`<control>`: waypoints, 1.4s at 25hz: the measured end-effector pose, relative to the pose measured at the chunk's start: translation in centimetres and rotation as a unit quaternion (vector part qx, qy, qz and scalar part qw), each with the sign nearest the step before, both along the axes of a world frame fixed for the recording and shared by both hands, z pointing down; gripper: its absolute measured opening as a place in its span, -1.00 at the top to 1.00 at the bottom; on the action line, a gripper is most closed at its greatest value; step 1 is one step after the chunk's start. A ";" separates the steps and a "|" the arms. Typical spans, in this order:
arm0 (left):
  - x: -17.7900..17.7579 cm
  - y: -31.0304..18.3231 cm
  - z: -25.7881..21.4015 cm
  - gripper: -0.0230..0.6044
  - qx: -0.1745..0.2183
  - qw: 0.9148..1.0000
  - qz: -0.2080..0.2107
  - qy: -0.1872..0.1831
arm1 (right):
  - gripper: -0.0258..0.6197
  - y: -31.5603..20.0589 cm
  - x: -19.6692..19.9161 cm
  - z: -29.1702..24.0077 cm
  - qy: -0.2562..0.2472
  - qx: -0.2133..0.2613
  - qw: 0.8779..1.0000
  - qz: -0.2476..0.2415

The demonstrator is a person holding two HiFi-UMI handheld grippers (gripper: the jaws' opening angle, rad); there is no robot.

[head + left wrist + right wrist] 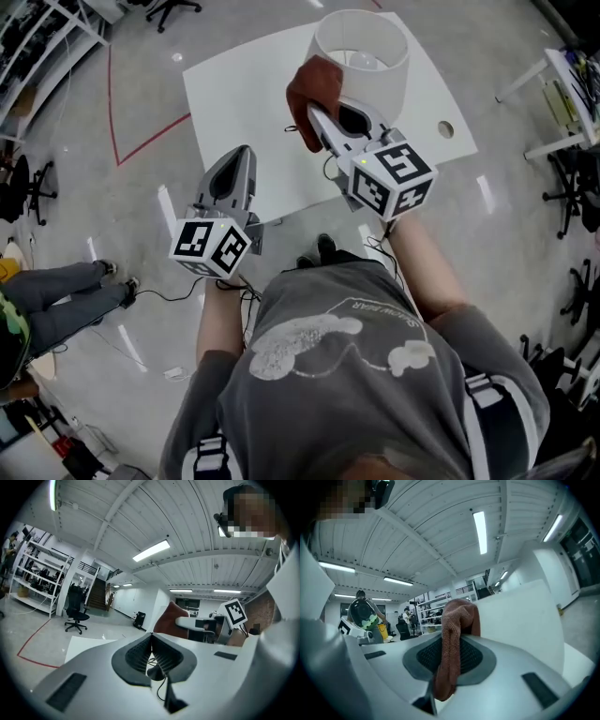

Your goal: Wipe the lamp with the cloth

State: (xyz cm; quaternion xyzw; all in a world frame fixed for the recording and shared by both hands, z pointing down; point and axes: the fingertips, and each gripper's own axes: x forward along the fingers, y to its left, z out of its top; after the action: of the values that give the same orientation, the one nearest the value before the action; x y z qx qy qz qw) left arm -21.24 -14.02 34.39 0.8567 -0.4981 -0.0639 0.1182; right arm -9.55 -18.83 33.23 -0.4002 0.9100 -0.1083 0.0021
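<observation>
- Pinching a brown cloth point(457, 620) between the closed jaws of the right hand-held gripper point(447, 656); bunched above the jaw tips, loose tail hanging down through the gap.
- Just ahead and to the right of those jaw tips, pressed up by the side of the white lamp point(361, 52) shade; actual contact hard to confirm.
- Holding the left hand-held gripper point(151, 651) closed on nothing, jaws together, off to the left of the right one and nearer the body, well apart from the lamp.
- Below both, a white desk point(244, 103) carrying the lamp.
- Farther out beyond the left hand-held gripper, a red tape line point(150, 141) on the floor, a black office chair point(75, 613), white shelving point(37, 573).
</observation>
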 end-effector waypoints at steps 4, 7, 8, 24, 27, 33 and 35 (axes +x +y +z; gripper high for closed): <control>-0.7 -0.7 0.2 0.90 0.000 1.000 -0.016 -0.002 | 0.74 0.4 -1.7 3.1 0.009 -0.038 0.999 -0.025; -1.9 -1.6 0.7 0.90 -0.006 1.000 -0.020 -0.002 | 0.74 0.2 -3.0 5.2 0.012 -0.062 0.998 -0.029; -2.4 -1.9 0.8 0.90 -0.008 1.000 -0.019 -0.002 | 0.74 0.1 -3.5 5.8 0.015 -0.070 0.997 -0.028; -7.0 -11.6 -0.6 0.90 0.009 0.990 0.140 0.008 | 0.74 -3.3 -9.3 3.0 0.005 -0.055 0.993 0.100; -7.8 -12.9 -0.5 0.90 0.011 0.985 0.174 0.012 | 0.74 -4.6 -9.4 -0.6 -0.010 -0.014 0.989 0.147; -8.4 -13.9 -0.3 0.90 0.012 0.970 0.242 0.017 | 0.74 -6.7 -7.5 -3.2 0.011 0.020 0.965 0.260; -8.7 -14.2 -0.3 0.90 0.010 0.965 0.261 0.018 | 0.74 -7.3 -7.0 -2.7 0.013 0.011 0.957 0.289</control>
State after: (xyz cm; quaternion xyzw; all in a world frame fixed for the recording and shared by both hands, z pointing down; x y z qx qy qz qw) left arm -29.91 -28.17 34.04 0.9569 -0.2541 -0.0511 0.1312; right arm -16.58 -26.09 30.54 -0.6471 0.7569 -0.0881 0.0259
